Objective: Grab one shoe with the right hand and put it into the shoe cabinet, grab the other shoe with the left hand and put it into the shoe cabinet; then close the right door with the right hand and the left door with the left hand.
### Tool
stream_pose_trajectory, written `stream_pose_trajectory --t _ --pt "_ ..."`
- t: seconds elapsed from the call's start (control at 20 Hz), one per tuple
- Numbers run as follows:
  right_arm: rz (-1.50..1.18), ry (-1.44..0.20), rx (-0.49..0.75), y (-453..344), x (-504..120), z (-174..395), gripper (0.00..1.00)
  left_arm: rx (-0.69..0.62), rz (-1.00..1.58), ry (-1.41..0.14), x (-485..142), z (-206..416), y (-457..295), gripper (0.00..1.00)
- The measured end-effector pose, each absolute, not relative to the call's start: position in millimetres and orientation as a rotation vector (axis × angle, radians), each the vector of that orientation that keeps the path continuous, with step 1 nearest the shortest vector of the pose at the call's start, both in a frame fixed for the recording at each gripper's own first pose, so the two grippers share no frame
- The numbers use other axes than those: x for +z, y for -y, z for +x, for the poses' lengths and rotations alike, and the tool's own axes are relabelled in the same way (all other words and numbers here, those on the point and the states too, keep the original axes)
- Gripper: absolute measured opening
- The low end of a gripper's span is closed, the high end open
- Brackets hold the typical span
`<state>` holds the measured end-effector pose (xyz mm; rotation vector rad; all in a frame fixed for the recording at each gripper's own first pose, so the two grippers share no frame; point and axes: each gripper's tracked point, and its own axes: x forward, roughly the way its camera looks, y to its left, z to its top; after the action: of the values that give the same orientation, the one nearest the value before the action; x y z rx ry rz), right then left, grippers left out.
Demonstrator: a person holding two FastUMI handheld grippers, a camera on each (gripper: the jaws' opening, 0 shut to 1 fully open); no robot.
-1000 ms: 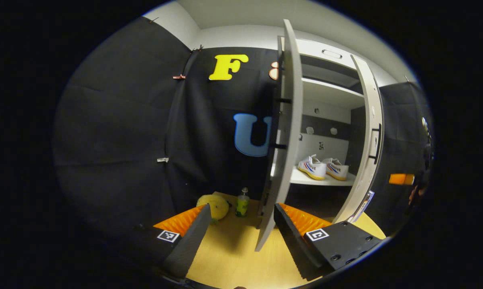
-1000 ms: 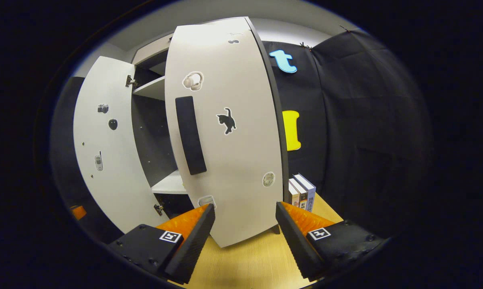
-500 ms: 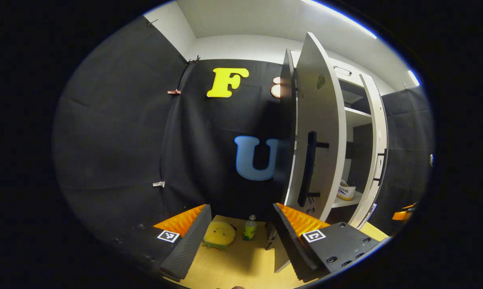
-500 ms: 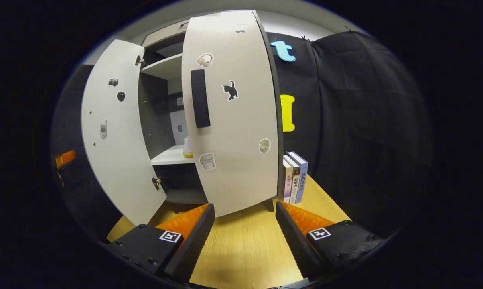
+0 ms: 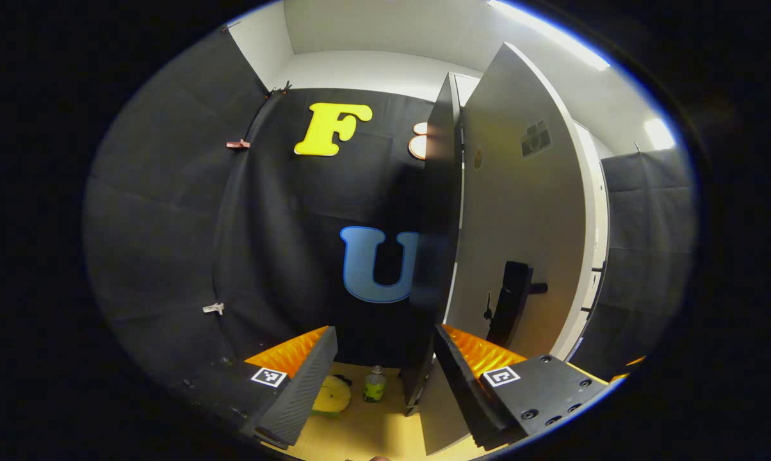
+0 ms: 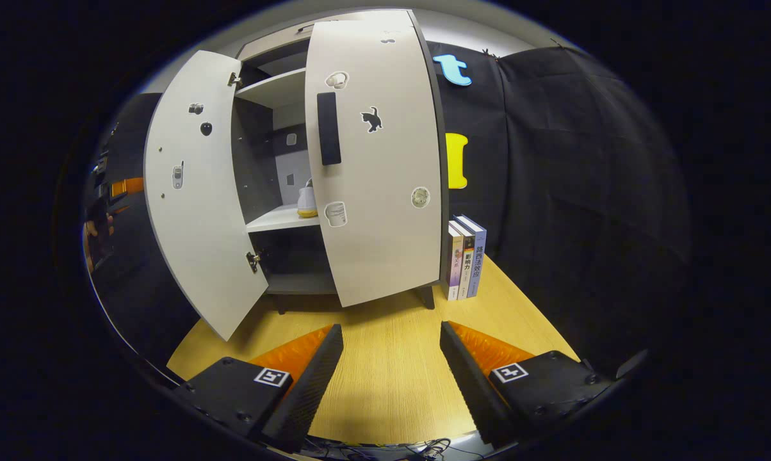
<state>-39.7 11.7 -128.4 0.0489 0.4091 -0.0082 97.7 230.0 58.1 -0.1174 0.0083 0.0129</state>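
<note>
1. Right gripper (image 6: 390, 378): pulled back from the white right cabinet door with black bar handle and cat sticker (image 6: 379, 160) versus a second ago; fingers spread apart, nothing between them. Door part-swung, not latched, gap remaining.
2. Left gripper (image 5: 385, 378): swung round to the outer face of the white left cabinet door with black handle (image 5: 520, 230); a second ago edge-on to it with the shelf in sight. Fingers apart, holding nothing; right-hand finger (image 5: 462, 378) just in front of the door's lower edge, contact not resolvable.
3. White shoe with yellow sole (image 6: 307, 203) on the white shelf (image 6: 280, 219) inside the white shoe cabinet (image 6: 276, 83); second shoe hidden behind the doors. Judgement: shoe placement done, door closing under way, neither door shut yet.
4. Surface: light wood-grain tabletop (image 6: 392, 371). Three upright books (image 6: 465, 259) just beside the cabinet's right side. Small green-labelled bottle (image 5: 374, 385) and yellow soft toy (image 5: 331, 396) near the cabinet's left side.
5. Room: black cloth booth walls, white ceiling with strip lights.
</note>
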Motion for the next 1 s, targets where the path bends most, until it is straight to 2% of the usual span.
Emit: stream_pose_trajectory --t 0.35,0.55,0.6,0.75,0.8,0.9,1.0 --pt "0.071 -0.416 -0.038 5.1 -133.4 -31.7 0.98 -0.014 -0.09 -0.027 60.9 114.6 -214.8 0.96" --pt "0.069 -0.419 -0.028 10.3 -138.5 -22.2 0.99 0.0 -0.058 -0.047 63.0 113.6 -204.0 0.89" --pt "0.069 -0.417 -0.025 11.7 -139.2 -20.1 0.99 0.008 -0.033 -0.048 64.1 112.6 -198.5 0.93" --pt "0.081 -0.416 0.001 12.9 -141.3 -11.7 0.99 -0.001 -0.014 -0.059 62.7 112.3 -170.6 0.93" --pt "0.083 -0.417 0.014 13.5 -142.6 -9.0 0.99 -0.01 -0.025 -0.066 61.8 113.1 -157.6 0.89" --pt "0.084 -0.419 0.042 17.5 -143.2 -0.4 0.99 -0.011 -0.042 -0.074 61.3 115.7 -131.7 0.93" --pt "0.082 -0.418 0.071 25.8 -142.2 6.5 0.99 0.003 -0.053 -0.066 62.5 120.5 -107.5 0.89"
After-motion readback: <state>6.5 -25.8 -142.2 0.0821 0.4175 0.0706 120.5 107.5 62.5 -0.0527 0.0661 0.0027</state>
